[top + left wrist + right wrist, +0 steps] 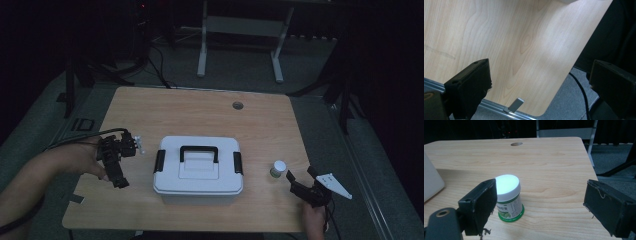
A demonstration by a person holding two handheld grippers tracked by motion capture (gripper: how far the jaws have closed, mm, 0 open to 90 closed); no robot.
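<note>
Right gripper (301, 176) low over the near right corner of the table (210, 107), jaws spread wide and empty, aimed at the small bottle (278, 168) just ahead and a little to its left. Bottle upright, long axis vertical, white cap above a green-labelled body and green base. In the right gripper view the bottle (508, 199) stands close against the left jaw and well clear of the right one, so probably off-centre in the gap; needs a shift leftward before closing. By far the nearer claw to the bottle.

Left gripper (116, 165) across the table, held in the left hand (82, 159), jaws likewise spread and empty, turned down toward bare wood near the table's front edge.

Between the two, the white box (199, 171), lid shut, black handle (199, 151) lying flat on top, black latches at both ends. Box near the bottle's left but apart from it; nothing else seemingly in the way of the grasp.
</note>
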